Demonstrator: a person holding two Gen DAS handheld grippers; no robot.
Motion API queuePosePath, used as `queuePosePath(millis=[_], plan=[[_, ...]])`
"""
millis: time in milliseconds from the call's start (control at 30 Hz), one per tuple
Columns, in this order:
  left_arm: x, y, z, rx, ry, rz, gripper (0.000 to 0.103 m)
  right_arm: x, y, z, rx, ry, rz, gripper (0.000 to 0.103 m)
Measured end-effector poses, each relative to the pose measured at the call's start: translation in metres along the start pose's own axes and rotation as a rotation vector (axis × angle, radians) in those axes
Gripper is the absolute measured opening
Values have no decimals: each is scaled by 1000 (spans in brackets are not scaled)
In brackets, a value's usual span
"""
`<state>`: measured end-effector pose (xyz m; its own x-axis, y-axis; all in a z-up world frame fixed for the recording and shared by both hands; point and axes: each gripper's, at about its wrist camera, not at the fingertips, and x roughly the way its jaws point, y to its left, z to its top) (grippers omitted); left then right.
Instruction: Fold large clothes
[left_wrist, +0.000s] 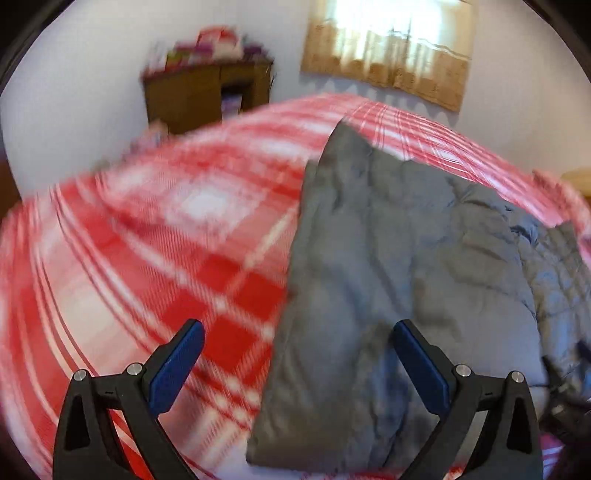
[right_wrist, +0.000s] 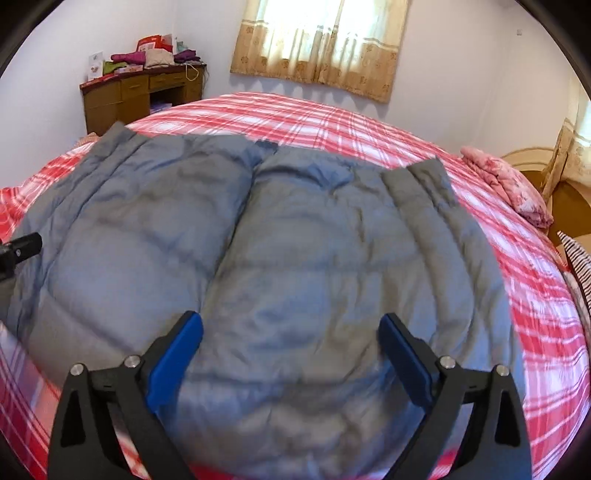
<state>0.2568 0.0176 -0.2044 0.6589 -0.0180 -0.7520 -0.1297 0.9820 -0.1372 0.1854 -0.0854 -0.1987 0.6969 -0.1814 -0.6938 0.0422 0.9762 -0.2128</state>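
Observation:
A grey quilted padded garment (right_wrist: 295, 258) lies spread flat on a red and white plaid bed (right_wrist: 332, 118). In the right wrist view it fills the middle, with a seam down its centre. My right gripper (right_wrist: 290, 334) is open and empty, hovering just above the garment's near part. In the left wrist view the garment (left_wrist: 388, 277) lies to the right, its left edge running down the frame. My left gripper (left_wrist: 299, 341) is open and empty above that left edge, one finger over the bed (left_wrist: 147, 258), one over the garment. The left view is motion-blurred.
A wooden desk (right_wrist: 140, 96) piled with folded clothes stands at the far left wall. A curtained window (right_wrist: 317, 40) is behind the bed. A pink pillow (right_wrist: 506, 184) lies at the bed's right side by a headboard (right_wrist: 535, 170). A black tool part (right_wrist: 18, 247) shows at the left edge.

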Motion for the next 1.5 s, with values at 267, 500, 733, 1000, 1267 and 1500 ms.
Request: queuePosePath(millis=[267,500,733,1000,1267,1500], plan=[[13,1,-3,-44,-4,-147,93,11,3,-4,-2,-35,-13,101],[7,-17,0,38,-2,-291,9,5,6,-8,-6,-37,-18,101],[-18,4,1,65,-43,-285,6,0,19,-10,-11,-34,-52,101],[-43,49,6,13,-41,-243,6,-12,60,-10,-86,-75,17,99],[-111,27,35,86,-193,-228,5,-54,-34,9,28,-178,76,97],[-160,-118,44,409,-319,-272,5,-5,-191,3,255,-89,-148,98]])
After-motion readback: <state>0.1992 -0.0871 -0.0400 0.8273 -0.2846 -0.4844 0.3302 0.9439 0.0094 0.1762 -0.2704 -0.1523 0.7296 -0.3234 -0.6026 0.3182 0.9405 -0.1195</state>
